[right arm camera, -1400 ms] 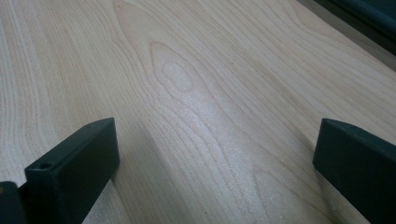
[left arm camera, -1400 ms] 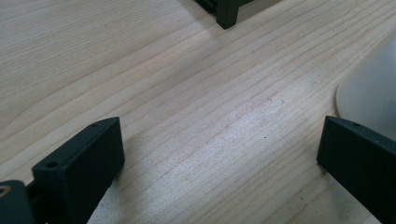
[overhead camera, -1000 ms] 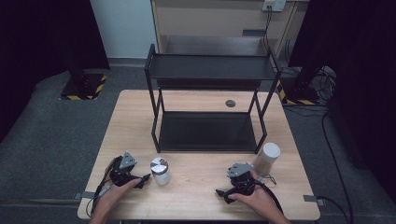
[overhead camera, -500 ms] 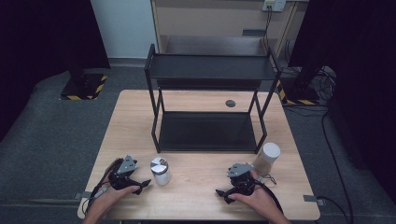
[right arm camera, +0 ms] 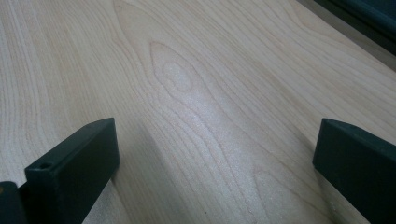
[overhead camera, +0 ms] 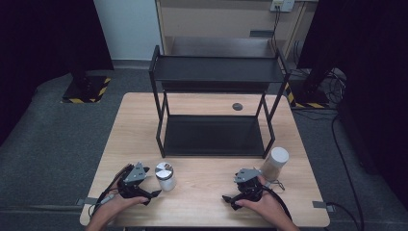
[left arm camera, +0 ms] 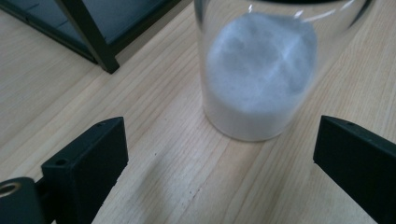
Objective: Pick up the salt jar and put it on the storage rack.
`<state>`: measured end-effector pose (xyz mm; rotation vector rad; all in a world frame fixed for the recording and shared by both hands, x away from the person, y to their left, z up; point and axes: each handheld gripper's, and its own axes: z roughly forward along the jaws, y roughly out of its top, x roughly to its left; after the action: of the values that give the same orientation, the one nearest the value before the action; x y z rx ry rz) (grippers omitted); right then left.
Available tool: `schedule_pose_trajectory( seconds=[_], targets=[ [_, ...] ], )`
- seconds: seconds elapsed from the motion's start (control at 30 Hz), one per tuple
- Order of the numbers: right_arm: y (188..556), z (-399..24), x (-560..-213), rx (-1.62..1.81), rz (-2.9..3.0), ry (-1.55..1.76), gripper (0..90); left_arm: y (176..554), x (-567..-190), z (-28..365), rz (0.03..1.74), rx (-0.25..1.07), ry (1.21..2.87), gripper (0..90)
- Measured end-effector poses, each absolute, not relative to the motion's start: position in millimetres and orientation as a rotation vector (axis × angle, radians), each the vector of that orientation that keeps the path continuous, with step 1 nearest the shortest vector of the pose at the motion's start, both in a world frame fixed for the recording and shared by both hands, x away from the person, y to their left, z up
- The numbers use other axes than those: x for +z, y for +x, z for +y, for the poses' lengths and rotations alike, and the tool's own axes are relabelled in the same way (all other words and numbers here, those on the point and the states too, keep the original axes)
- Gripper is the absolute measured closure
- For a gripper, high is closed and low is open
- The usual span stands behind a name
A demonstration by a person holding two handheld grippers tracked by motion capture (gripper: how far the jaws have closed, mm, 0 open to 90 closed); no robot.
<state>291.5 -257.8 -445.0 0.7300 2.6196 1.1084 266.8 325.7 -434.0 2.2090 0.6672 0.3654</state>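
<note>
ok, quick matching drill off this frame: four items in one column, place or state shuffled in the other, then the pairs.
Items:
1. small jar of white powder
2. taller jar with white lid
3. black two-tier rack
4. right gripper

Place or state:
A. jaws open over bare wood
B. stands at the middle of the table, shelves bare
C. just ahead of the open left gripper
D. by the rack's front right leg

Pairs: 1-C, 2-D, 3-B, 4-A

No readable text or labels.
</note>
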Motion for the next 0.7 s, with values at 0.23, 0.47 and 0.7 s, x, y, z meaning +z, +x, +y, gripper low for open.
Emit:
schedule_pose_trajectory(
  seconds=[0.23, 0.47, 0.7],
  targets=[
    [291.5, -257.8, -445.1, 1.108, 2.619, 0.73, 1.1, 267.7, -433.6, 316.4, 0.631, 0.362, 2.204, 1.8],
    [291.5, -257.9, -445.0, 1.109, 2.62, 0.73, 1.1, 269.1, -435.1, 313.8, 0.637, 0.344, 2.164, 1.6],
    [291.5, -257.8, -445.1, 1.108, 2.62, 0.73, 1.1, 269.9, -436.1, 311.2, 0.631, 0.34, 2.152, 2.2]
  ],
)
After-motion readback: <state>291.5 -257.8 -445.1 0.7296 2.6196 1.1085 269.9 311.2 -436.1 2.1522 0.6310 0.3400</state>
